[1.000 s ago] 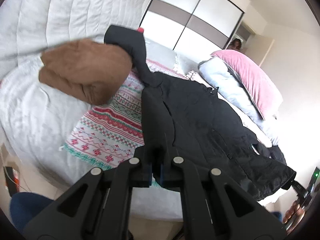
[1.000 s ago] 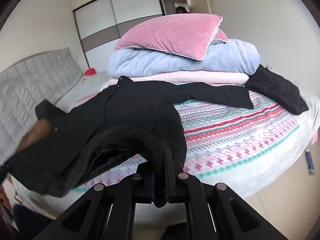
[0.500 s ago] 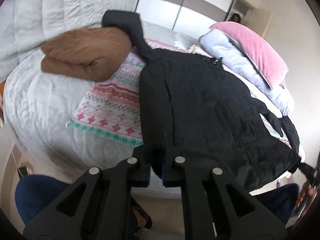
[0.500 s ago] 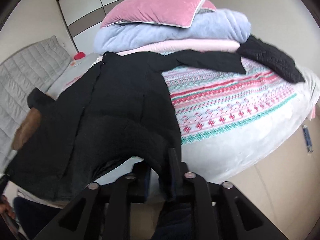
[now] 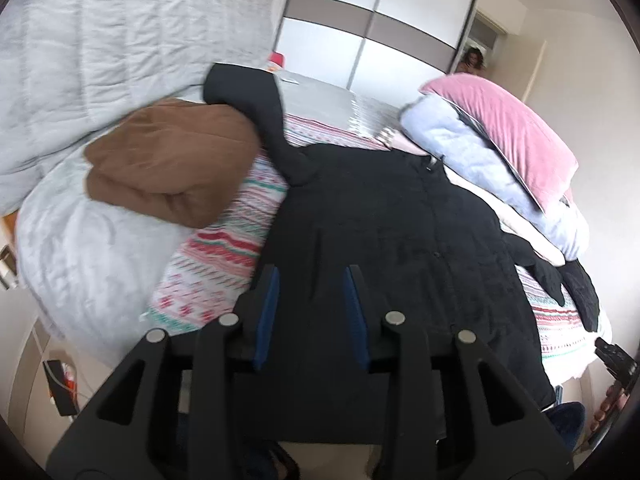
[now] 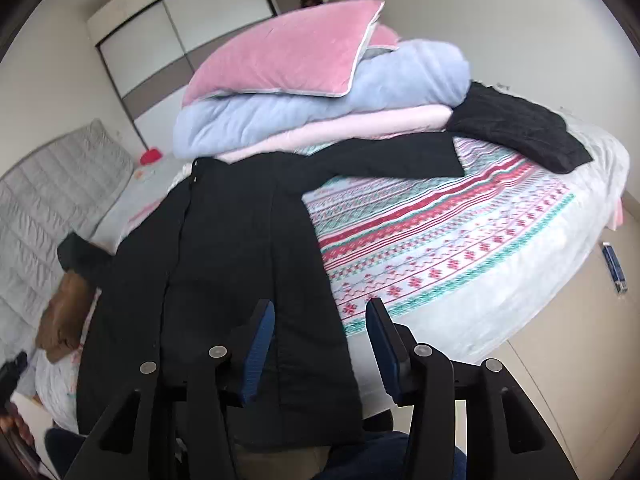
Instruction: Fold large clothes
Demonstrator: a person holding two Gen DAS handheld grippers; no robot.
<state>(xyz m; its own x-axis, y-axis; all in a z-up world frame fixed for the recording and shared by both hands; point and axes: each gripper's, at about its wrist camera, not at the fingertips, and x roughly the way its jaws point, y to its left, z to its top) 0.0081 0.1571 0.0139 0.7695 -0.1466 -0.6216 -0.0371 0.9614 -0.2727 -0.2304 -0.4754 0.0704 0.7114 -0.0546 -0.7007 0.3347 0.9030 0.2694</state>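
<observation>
A black coat [image 5: 384, 240] lies spread across a patterned bedspread [image 5: 216, 256]. The left gripper [image 5: 308, 300] hangs over its hem, jaws opening, pads clear of the cloth.

Let go of the black coat [image 5: 384, 232]: hem no longer pinched and bunched up by the left gripper [image 5: 310, 312] or the right gripper [image 6: 318, 344], jaws of both now parted and opening, nothing pressed between the pads. Spread flat on the bed [image 6: 500, 280] now, lower edge hanging over the near side.

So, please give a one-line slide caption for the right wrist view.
Right gripper opening above the hem of a long black coat spread on the patterned bedspread.
</observation>
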